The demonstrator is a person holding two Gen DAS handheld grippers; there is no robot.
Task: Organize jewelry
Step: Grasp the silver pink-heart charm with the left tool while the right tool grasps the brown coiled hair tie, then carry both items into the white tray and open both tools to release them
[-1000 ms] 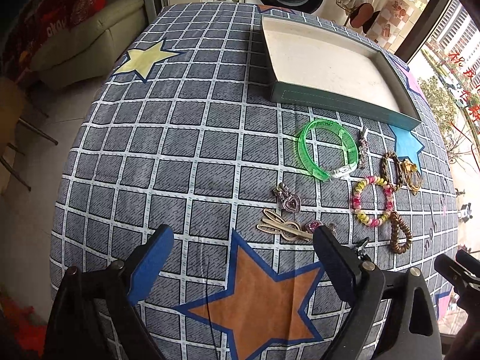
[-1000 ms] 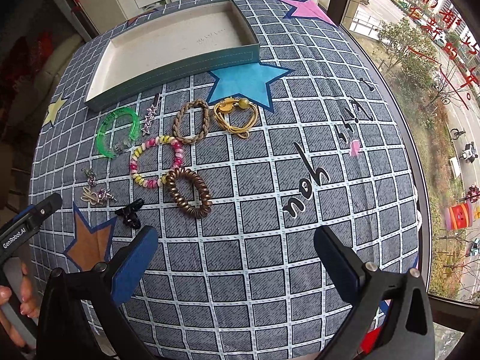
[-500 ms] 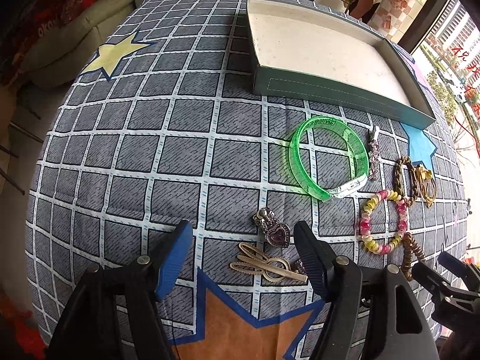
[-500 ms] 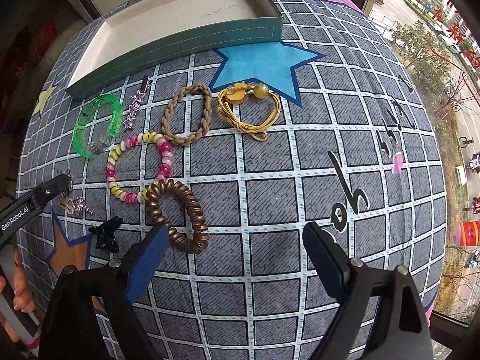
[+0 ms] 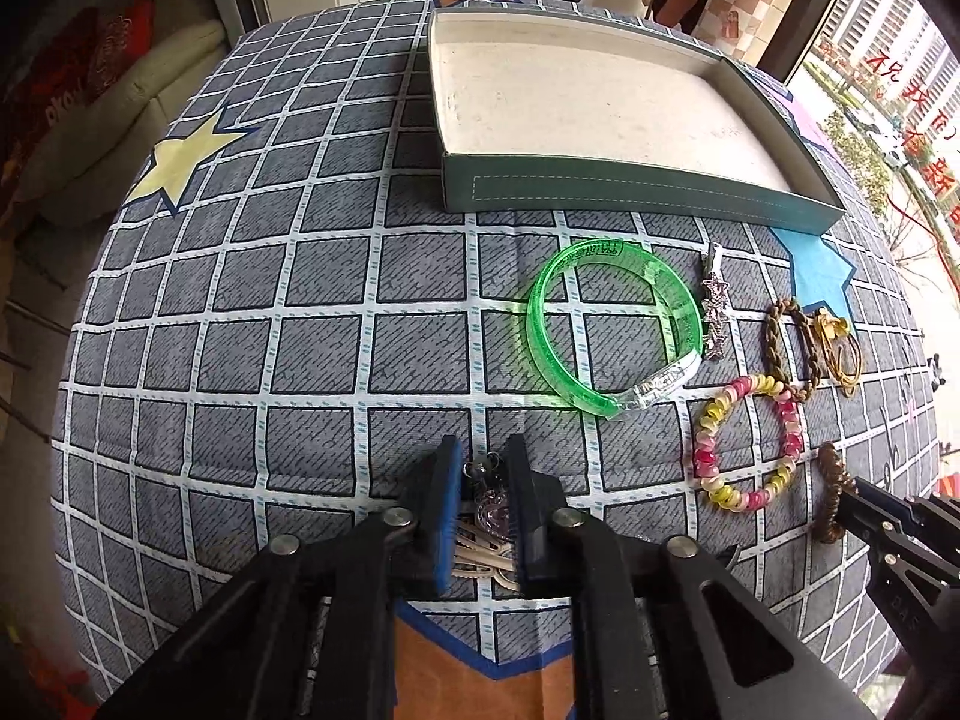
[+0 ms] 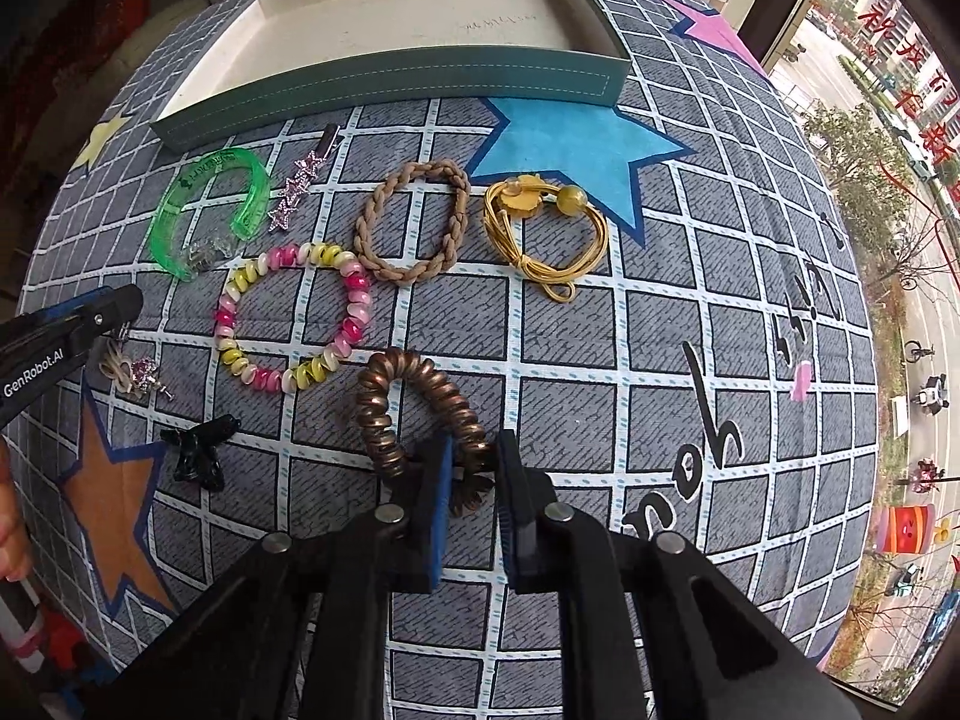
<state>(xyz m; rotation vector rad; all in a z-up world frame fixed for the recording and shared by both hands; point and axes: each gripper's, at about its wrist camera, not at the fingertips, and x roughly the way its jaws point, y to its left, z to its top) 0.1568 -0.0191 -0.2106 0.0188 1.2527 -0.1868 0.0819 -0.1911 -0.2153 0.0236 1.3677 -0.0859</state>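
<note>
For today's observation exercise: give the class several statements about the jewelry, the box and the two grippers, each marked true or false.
1. The green box holds several bracelets. False: no jewelry lies in it.
2. The right gripper is closed on the brown coil hair tie. True.
3. The green bangle lies inside the box. False: it lies on the cloth before it.
4. The left gripper is closed around the heart pendant. True.
5. The yellow cord bracelet partly overlaps the blue star. True.
</note>
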